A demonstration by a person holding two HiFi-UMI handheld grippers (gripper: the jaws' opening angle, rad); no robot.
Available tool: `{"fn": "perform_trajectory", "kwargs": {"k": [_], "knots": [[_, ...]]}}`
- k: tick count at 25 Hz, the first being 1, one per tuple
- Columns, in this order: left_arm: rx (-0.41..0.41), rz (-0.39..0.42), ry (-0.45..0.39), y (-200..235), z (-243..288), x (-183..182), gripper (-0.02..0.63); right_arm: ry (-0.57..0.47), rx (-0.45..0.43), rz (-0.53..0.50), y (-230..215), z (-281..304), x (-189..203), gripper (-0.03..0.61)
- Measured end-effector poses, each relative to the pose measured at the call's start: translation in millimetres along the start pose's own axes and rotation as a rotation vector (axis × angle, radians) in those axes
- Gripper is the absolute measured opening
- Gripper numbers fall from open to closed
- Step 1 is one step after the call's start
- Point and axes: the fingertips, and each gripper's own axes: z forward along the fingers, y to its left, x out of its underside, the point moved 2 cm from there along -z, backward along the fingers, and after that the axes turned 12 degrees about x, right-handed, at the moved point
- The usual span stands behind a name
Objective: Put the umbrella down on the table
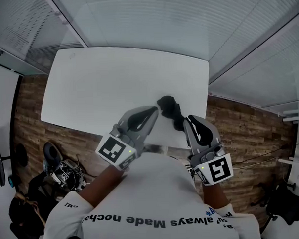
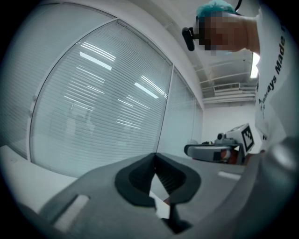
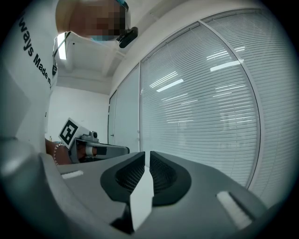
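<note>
Glazed partition walls with closed white slatted blinds [image 1: 185,21] enclose the far side of the work area. The brown wood-pattern plank floor [image 1: 239,132] shows at both sides of the white rectangular table [image 1: 113,88], which stands in the middle of the head view. A person in a white T-shirt with black lettering [image 1: 143,206] stands at the near edge of the table and holds one tool in each hand. Dark bags and cabled equipment [image 1: 57,170] lie on the floor at the person's left. The left gripper [image 1: 155,111] is held level over the near part of the table; in the left gripper view its jaws meet at the tips [image 2: 154,156] with nothing between them. The right gripper [image 1: 187,121] is held level beside it; in the right gripper view its jaws [image 3: 145,156] are together with only a thin slit between the ribbed pads, and they are empty. The black folded umbrella [image 1: 169,108] lies on the table near its near right corner, between and just beyond the two gripper tips. Whether either tip touches it cannot be determined.
</note>
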Motion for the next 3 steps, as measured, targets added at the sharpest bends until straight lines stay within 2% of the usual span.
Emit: {"fn": "perform_trajectory", "kwargs": {"k": [3], "knots": [[0.001,-0.001,0.002,1.1,0.7,0.1,0.002,0.001,-0.001,0.003,-0.6,2.1,0.4,0.034]]}}
